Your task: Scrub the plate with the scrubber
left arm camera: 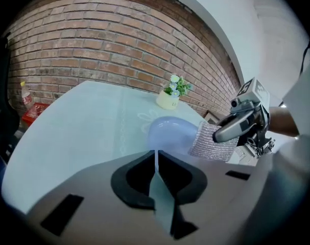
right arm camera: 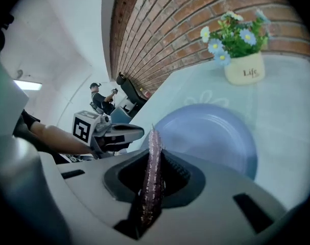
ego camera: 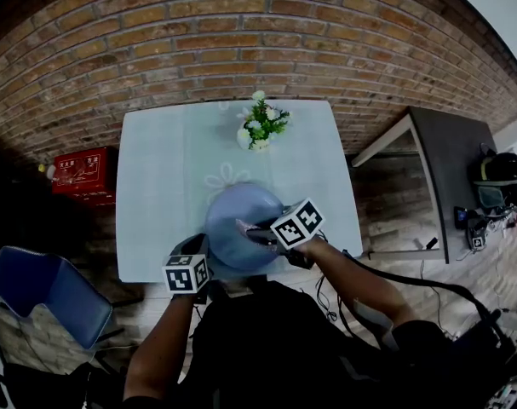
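Nearest the lens, the person's two bare forearms (ego camera: 162, 339) reach forward over the near edge of the pale rectangular table (ego camera: 156, 186). Each ends in a gripper bearing a marker cube.

Left gripper (ego camera: 203, 254): jaws drawn together on the near-left rim of the round pale-blue plate (ego camera: 241, 216). The rim shows edge-on as a thin sheet pinched between them.

Right gripper (ego camera: 255, 228): jaws closed on one end of the silvery mesh scrubber (left arm camera: 213, 143), a flat pad whose free end projects forward along the jaws.

The plate sits face up at the middle of the table's near edge. Whether its gripped side is raised off the table cannot be told.

Governing relation: the plate lies ahead of and below the right gripper's jaws, and in the head view the scrubber hangs over the plate's right half. Contact between pad and plate cannot be confirmed. The scrubber's long axis runs along the jaws towards the plate's centre. Its broad faces stand roughly upright, one turned to the left gripper, so the right gripper view sees it edge-on. A roll of the right hand would probably be needed to lay a broad face flat on the plate. The right gripper is nearer the plate's centre, and the left is at the rim only.

Count: one plate, one scrubber, two grippers. There is also one white pot of small flowers (ego camera: 258, 130) at the middle of the far edge, well apart from the plate.
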Tool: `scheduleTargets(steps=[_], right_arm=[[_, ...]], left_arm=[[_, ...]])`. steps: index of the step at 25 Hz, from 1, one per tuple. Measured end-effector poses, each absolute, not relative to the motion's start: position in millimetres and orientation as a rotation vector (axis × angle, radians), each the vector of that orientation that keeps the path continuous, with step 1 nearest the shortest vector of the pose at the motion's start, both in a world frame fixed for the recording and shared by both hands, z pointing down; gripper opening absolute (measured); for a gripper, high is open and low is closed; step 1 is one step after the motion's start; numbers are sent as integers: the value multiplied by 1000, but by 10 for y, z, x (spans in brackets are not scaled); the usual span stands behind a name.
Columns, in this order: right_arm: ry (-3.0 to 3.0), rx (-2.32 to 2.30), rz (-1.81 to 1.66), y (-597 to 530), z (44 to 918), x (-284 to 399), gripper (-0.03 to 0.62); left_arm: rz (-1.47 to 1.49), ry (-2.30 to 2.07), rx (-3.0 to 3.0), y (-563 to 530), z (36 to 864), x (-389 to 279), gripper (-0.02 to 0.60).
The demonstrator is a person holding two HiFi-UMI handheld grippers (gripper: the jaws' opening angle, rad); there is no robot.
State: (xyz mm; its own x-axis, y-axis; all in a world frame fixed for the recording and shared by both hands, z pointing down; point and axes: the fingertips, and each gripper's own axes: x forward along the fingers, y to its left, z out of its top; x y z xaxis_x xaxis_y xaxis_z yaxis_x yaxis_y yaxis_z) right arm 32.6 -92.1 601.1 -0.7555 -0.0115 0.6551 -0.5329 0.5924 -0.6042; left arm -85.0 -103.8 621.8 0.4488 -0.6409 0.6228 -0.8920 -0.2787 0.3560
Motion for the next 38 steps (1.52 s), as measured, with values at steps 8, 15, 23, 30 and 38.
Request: scheduleTargets(steps=[8, 15, 23, 30, 38], right_arm=[[-2258, 607, 924, -1294, 6059, 443, 67], [-2287, 773, 651, -1630, 6096, 553, 67], [-2229, 726, 272, -1676, 6243, 463, 67], [-2148, 720, 172, -1596, 6418, 367, 67], [-2078, 780, 352, -1625, 6626, 394, 68]], left_arm=[[488, -1302, 2008, -1037, 6203, -850, 26], [510, -1287, 2003, -1041, 6247, -848, 28], [549, -1313, 1978, -1051, 6327, -869, 27], [569, -1295, 1995, -1057, 6349, -856, 28], [582, -1262, 2004, -1057, 6346, -813, 26]])
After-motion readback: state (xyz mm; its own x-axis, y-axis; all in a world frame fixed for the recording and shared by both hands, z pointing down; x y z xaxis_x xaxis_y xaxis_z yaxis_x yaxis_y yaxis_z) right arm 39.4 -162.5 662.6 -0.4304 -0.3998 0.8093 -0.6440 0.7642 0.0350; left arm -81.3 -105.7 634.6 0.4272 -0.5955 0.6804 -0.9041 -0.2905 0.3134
